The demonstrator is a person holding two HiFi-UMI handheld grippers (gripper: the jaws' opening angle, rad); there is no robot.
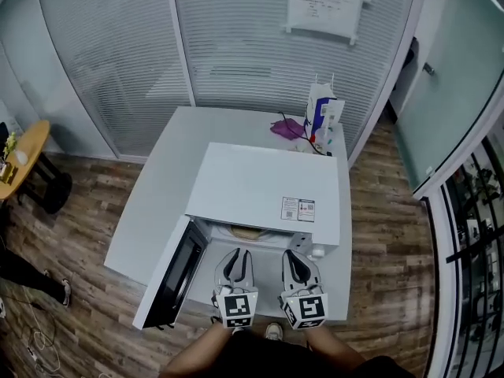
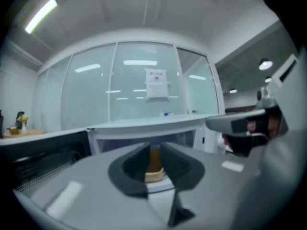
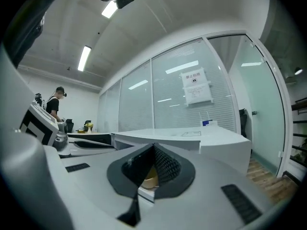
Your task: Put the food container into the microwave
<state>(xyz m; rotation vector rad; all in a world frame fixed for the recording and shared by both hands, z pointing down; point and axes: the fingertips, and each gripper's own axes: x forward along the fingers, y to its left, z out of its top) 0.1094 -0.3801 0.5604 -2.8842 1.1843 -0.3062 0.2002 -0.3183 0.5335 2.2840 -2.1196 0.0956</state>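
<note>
Jaws of left gripper (image 1: 236, 253) nearly together, a narrow gap, empty, right gripper (image 1: 294, 255) jaws closed, empty, both facing microwave (image 1: 268, 181) at worktop (image 1: 154, 205) front edge, door (image 1: 176, 279) open, food container (image 1: 246, 232) inside.

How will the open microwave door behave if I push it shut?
The microwave door hangs wide open from its left edge, so it will probably swing as one stiff panel with little effort. The microwave looks bulky, so it likely stays put, though it could slide on the smooth white table.
</note>
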